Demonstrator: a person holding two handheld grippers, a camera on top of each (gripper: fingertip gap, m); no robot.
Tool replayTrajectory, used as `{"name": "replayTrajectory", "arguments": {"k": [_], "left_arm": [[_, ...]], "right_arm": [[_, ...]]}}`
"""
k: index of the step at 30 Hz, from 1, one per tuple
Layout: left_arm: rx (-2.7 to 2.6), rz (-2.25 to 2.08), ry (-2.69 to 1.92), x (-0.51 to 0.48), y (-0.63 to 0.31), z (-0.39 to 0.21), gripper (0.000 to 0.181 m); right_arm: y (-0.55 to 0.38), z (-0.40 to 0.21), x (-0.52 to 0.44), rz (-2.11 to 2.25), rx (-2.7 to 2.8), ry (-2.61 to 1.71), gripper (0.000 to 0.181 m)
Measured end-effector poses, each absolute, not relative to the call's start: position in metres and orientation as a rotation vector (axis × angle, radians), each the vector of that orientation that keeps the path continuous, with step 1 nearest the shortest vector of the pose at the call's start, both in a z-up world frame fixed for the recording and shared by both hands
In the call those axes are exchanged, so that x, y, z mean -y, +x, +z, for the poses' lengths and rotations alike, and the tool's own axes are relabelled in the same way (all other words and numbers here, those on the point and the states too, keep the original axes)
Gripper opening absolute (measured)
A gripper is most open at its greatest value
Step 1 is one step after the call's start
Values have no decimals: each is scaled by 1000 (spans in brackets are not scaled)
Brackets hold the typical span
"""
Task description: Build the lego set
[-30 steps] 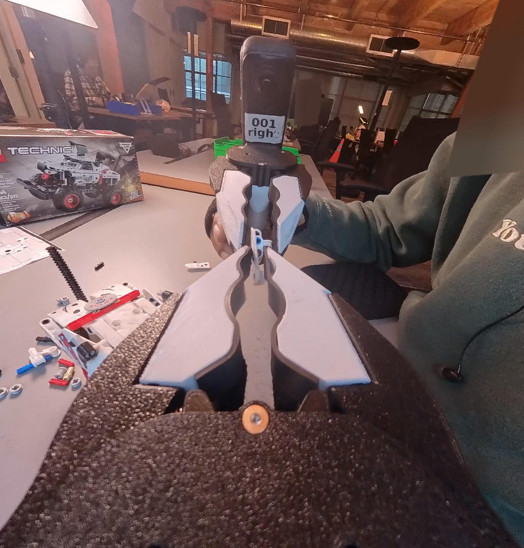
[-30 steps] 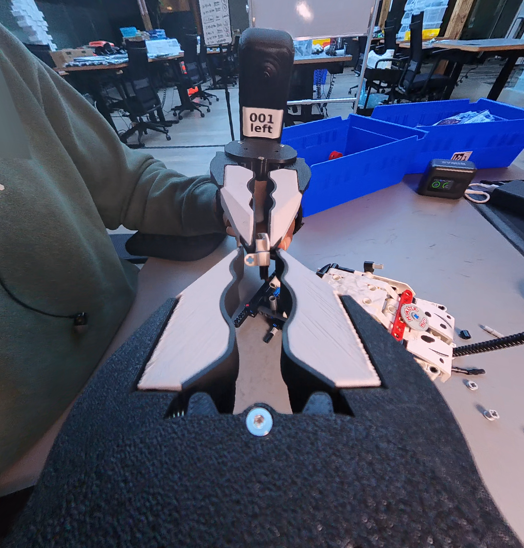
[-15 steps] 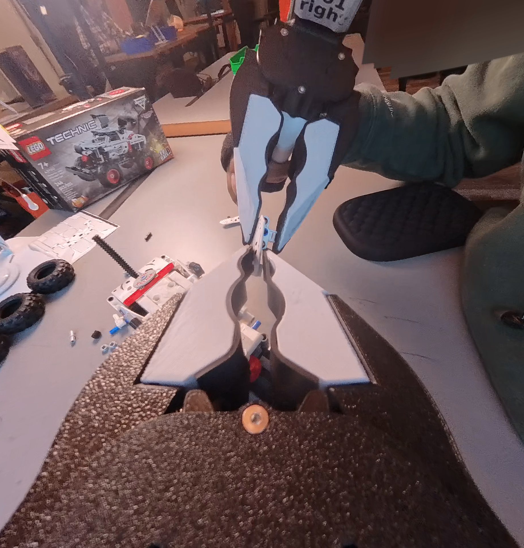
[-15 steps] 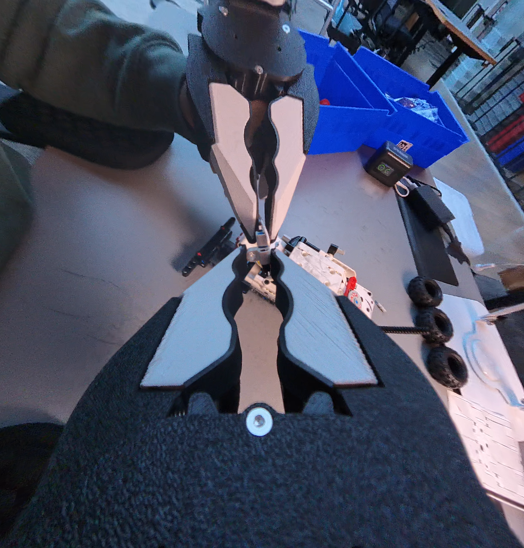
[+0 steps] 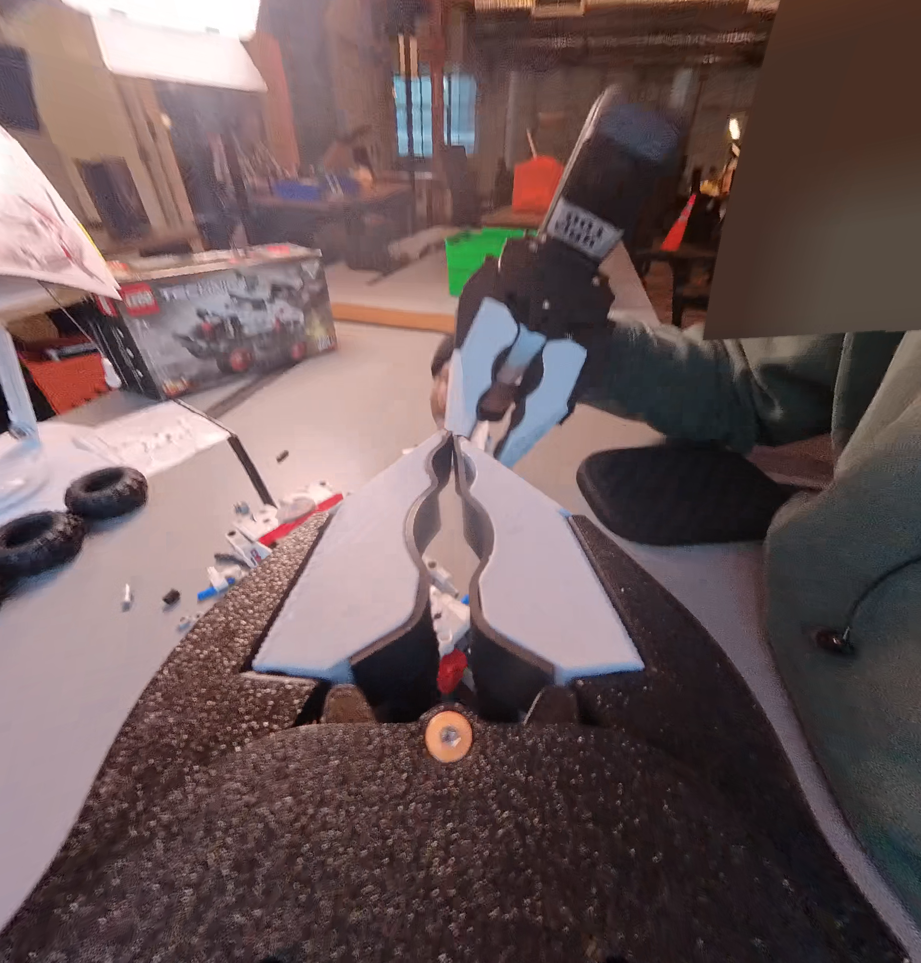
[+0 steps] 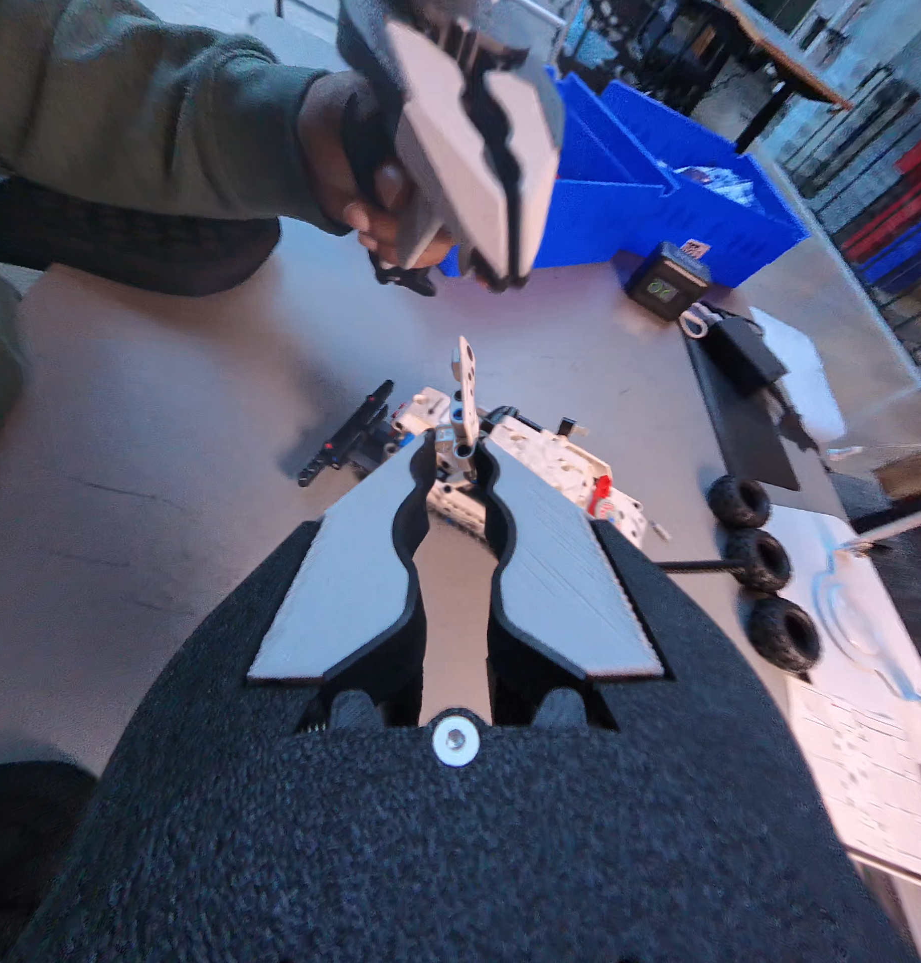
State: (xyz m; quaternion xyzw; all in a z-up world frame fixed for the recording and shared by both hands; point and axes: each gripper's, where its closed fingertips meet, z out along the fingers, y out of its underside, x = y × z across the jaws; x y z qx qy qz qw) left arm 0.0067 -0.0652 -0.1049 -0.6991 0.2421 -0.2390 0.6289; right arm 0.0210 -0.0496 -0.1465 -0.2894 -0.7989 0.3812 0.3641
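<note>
Your right fingers (image 6: pixel 456 458) are pinched on a small grey beam assembly (image 6: pixel 463 401), which stands up between their tips over the middle of the worktop (image 6: pixel 135 417). Your left fingers (image 5: pixel 454 448) are pressed together at the tips with nothing visible between them; in the right wrist view they hang above and apart from the held piece.

Working down in size: the set box (image 5: pixel 224 318) stands at the far edge, and three black tyres (image 6: pixel 760 560) lie in a row beside an instruction sheet (image 6: pixel 865 771). The white body section with a red strip (image 6: pixel 552 464) sits just beyond your right fingertips, and a black beam (image 6: pixel 344 437) lies beside it. Loose pins and small connectors (image 5: pixel 172 596) are scattered nearer the tyres; the pictures are too blurred to sort them.

You look to be mid-assembly on a small sub-part, with the tyres and the main body not yet joined. Next, I'd judge, either bring the left fingers back to brace the upright beam, or carry the piece down to the white body. Either way, keep the right grip steady, since the beam is tall and narrow and could twist in the pinch, and line up the holes before pressing.
</note>
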Motion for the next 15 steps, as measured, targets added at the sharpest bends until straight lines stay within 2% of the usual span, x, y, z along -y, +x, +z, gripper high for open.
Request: {"name": "replayTrajectory", "arguments": {"k": [2,4,8,15], "left_arm": [[-566,-577,-1659,61,13,-116,0],[-525,-672,-1667,59,20,-116,18],[-423,-874,-1583,62,23,-104,13],[-130,-1284,-1473,52,25,-89,27]], "right_arm": [[18,-136,40,904,1967,-690,14],[17,-124,40,814,1881,-576,14],[16,-116,37,614,1803,-442,14],[7,-93,31,187,1526,-187,14]]}}
